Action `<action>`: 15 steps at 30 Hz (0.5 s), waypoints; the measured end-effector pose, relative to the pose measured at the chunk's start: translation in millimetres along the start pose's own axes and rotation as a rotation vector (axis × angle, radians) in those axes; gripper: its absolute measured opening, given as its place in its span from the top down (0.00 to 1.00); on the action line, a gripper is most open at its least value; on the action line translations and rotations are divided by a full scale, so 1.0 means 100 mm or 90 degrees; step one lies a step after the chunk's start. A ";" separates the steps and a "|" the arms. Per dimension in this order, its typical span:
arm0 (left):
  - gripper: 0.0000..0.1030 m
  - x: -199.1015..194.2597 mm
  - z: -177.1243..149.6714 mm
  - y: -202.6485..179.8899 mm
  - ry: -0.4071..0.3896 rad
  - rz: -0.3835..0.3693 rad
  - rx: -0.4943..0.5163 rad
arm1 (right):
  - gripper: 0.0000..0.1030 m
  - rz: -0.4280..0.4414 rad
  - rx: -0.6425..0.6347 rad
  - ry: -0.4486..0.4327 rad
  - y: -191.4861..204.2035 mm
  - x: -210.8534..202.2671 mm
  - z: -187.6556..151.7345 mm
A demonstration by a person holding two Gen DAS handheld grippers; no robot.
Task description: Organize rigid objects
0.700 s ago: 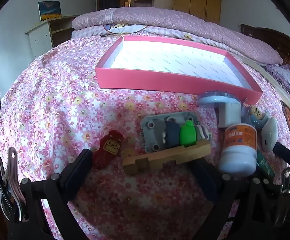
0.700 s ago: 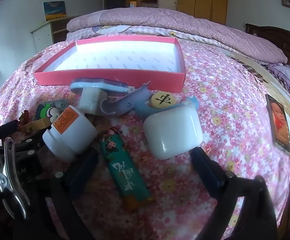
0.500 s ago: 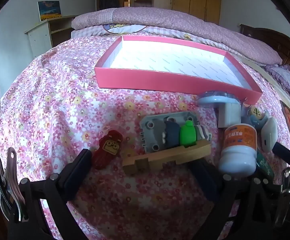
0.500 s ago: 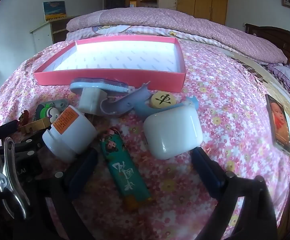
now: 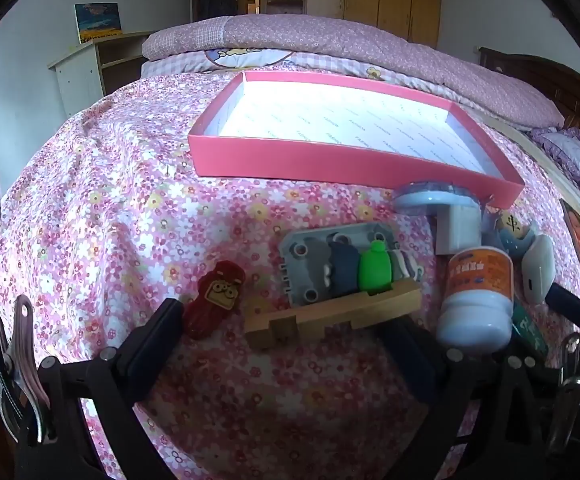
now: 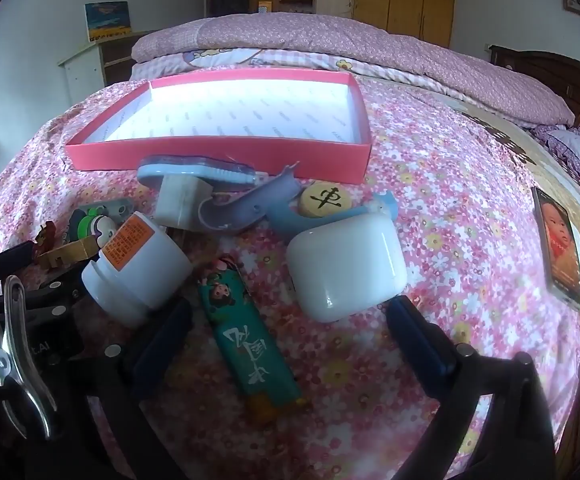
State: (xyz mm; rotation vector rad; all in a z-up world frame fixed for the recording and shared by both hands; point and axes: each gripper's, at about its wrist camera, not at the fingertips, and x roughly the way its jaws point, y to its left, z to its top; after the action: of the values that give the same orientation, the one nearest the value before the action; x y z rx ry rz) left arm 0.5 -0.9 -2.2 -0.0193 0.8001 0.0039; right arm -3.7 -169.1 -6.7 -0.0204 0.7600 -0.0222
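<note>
My left tongs [image 5: 286,344] and right tongs [image 6: 286,336] both gape wide over the bed, gripping nothing. Nearest me lies the green lighter [image 6: 250,340], between the right tongs' fingers, flanked by a white bottle [image 6: 138,264] and white case [image 6: 346,264]. Left, a wooden piece [image 5: 330,312] lies beside a red figure [image 5: 216,298]. Beyond sits the pink tray [image 5: 330,164]

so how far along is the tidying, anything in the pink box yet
Done: nothing; the pink box shows only its white lining. In hand: nothing; the left tool and right tool are both open. Left: everything on the bedspread, including the white bottle, white case, lighter and wooden piece.
</note>
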 end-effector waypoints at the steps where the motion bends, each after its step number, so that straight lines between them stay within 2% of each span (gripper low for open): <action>1: 0.04 0.01 0.00 0.00 0.002 -0.001 0.001 | 0.02 0.001 0.000 0.002 -0.01 0.01 0.01; 15: 0.04 0.01 0.04 0.00 0.017 -0.009 0.023 | 0.02 0.028 0.001 0.033 -0.04 0.04 0.02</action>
State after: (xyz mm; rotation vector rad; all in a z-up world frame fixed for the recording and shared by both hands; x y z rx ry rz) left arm 4.5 -0.5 0.1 0.0094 0.8265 -0.0234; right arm 0.6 -173.3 -8.3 -0.0025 0.8120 0.0185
